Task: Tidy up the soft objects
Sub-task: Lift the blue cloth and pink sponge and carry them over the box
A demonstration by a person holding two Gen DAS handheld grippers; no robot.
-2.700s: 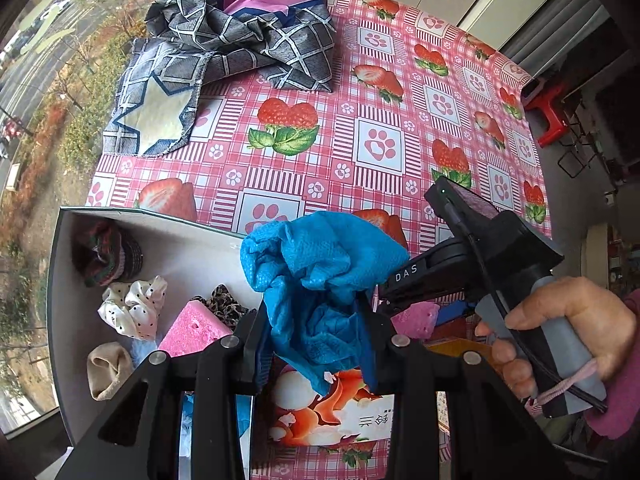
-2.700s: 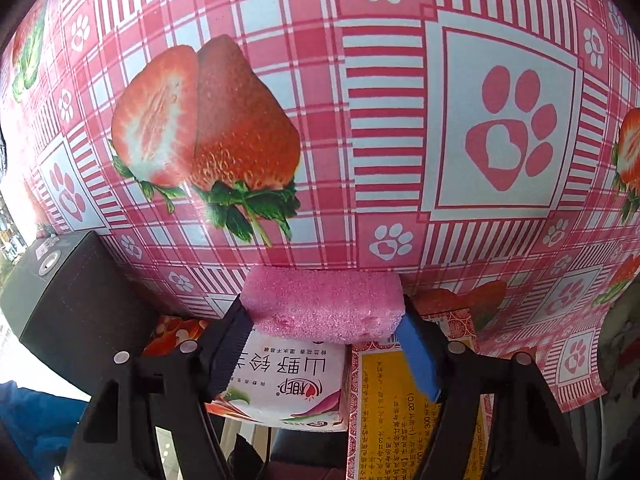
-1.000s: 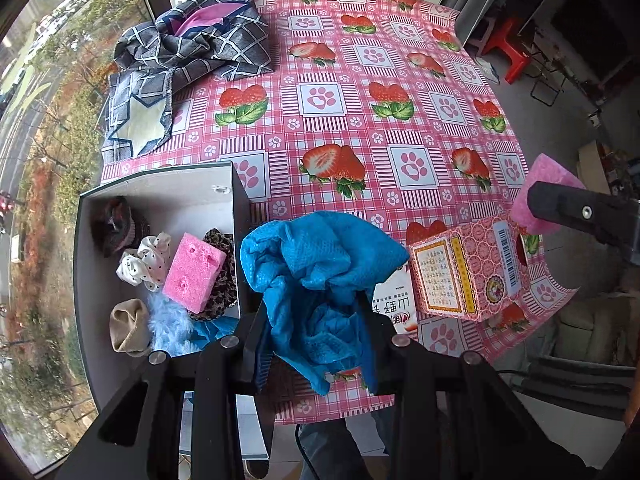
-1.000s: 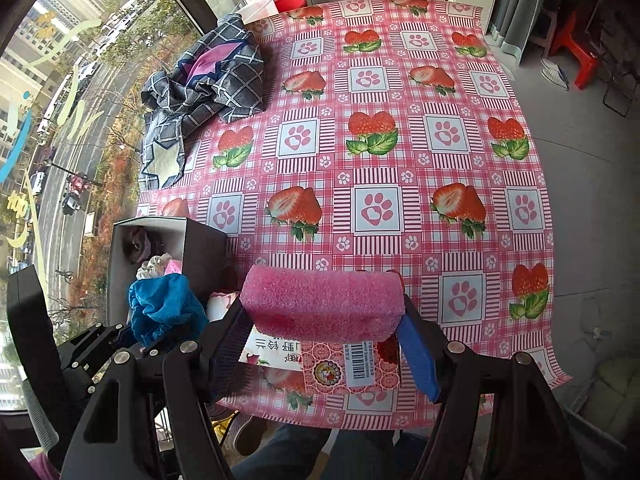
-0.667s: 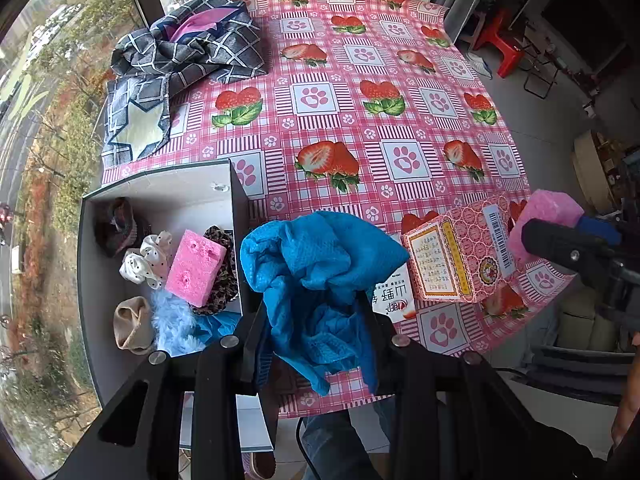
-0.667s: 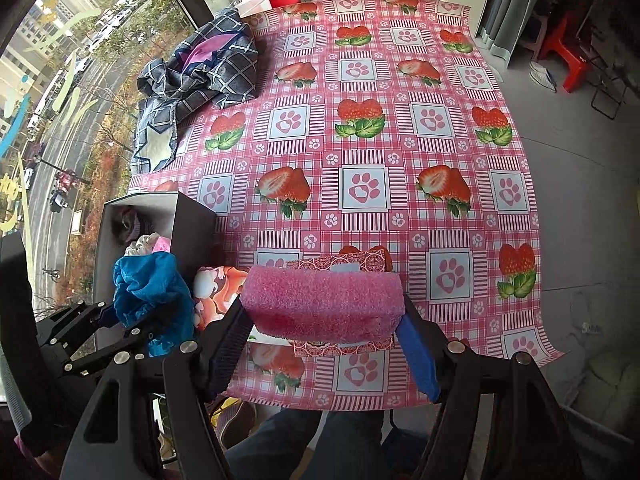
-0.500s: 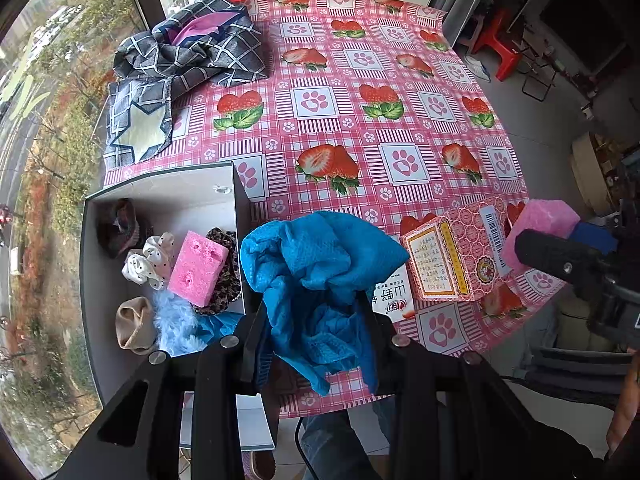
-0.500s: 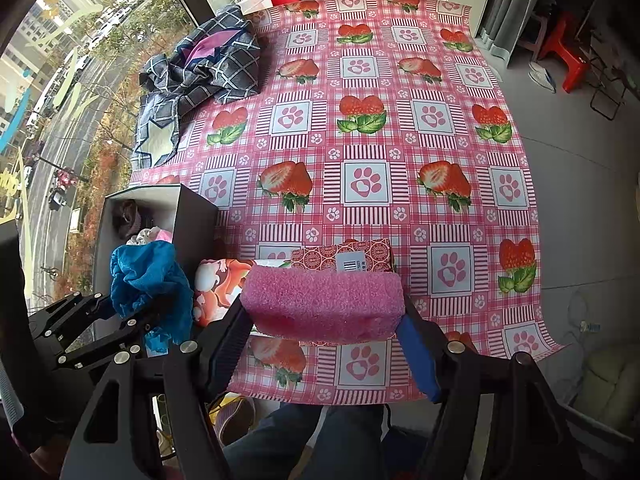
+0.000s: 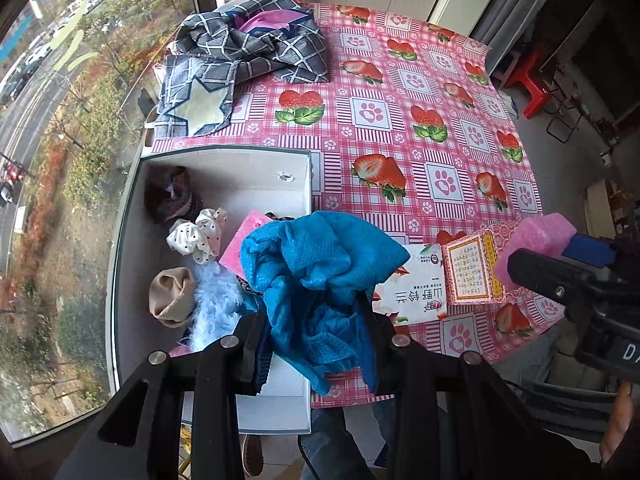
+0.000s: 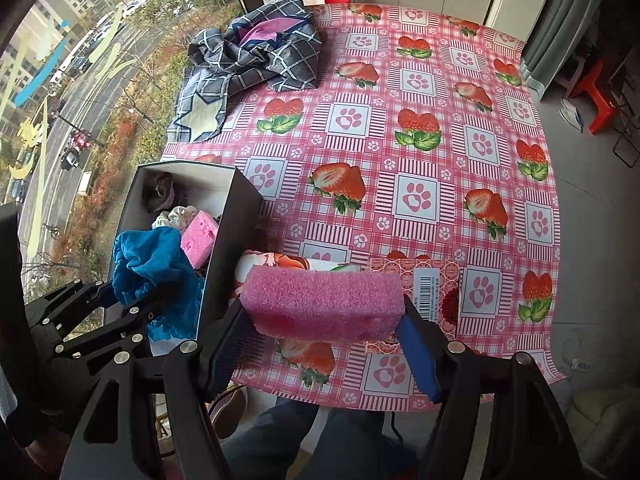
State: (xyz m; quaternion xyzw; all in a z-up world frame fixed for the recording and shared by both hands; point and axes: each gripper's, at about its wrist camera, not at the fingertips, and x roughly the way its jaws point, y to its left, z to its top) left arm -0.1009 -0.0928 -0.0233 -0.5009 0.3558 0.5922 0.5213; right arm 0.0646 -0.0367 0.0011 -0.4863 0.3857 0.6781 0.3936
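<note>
left gripper point(image 9: 312, 332): fingers clamp blue cloth point(image 9: 316, 276) over box point(image 9: 132, 248) edge | right gripper point(image 10: 324, 332): fingers clamp pink sponge point(image 10: 320, 304) at table point(image 10: 420, 152) edge

A crumpled blue cloth point(image 9: 320, 276) hangs over the open box point(image 9: 132, 216); a pink sponge point(image 10: 322, 304) is held level.

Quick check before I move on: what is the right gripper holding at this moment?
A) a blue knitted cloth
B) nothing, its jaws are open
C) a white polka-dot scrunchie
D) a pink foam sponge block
D: the right gripper has its jaws closed on the two ends of the pink foam sponge block, held above the table's near edge; the blue knitted cloth is in the left gripper.
</note>
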